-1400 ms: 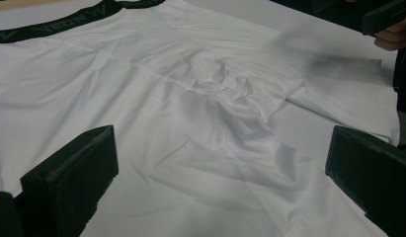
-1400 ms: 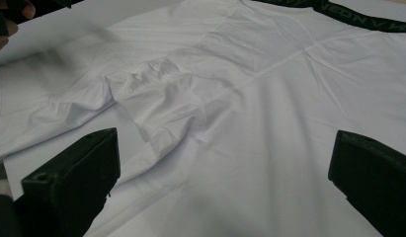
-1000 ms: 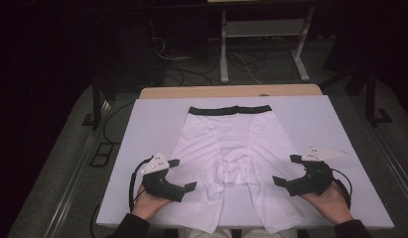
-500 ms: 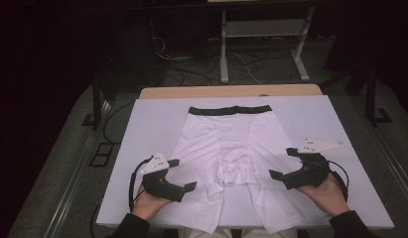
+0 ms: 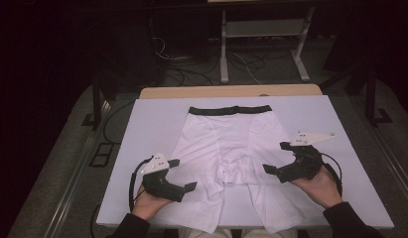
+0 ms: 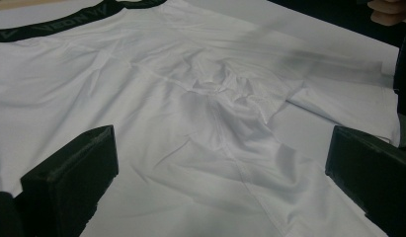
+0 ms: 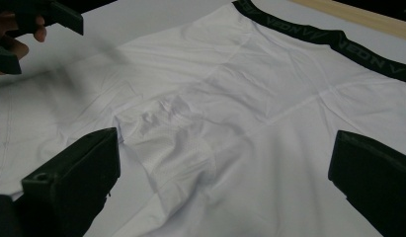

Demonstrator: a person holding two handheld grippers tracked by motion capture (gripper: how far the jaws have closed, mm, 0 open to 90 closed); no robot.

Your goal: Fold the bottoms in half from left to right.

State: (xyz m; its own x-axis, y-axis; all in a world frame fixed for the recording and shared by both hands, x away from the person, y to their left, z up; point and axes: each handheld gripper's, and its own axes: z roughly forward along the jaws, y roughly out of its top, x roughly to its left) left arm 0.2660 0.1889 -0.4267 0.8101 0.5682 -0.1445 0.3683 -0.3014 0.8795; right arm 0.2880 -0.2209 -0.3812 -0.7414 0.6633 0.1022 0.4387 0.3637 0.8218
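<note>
I have my left gripper (image 5: 183, 174) in the lower left of the high view, its jaws spread wide and holding nothing, poised just over the outer edge of the near leg of the white stretch-fabric boxer shorts with the black elastic waistband (image 5: 230, 163). In the left gripper view the two black jaws stand far apart at the bottom corners with plain white cloth between them and the puckered crotch seam just beyond. My right gripper (image 5: 274, 165) sits in the lower right of the high view, jaws likewise wide and empty, pointing inward over the other leg; in the right gripper view the same wrinkled centre lies ahead of the jaws and the waistband runs across the upper right corner. The shorts lie flat and face up in the middle of the white rectangular table cover (image 5: 147, 129), waistband toward the top of the frame, leg hems toward the bottom edge, one leg reaching close to the cover's near edge. The light wooden table edge (image 5: 191, 92) shows above the cover. I judge the work, which looks like folding the garment, to be at its very start: the shorts are spread and roughly smoothed, but no fold is made and nothing is gripped. What is left is to close on the fabric and make every fold.
</note>
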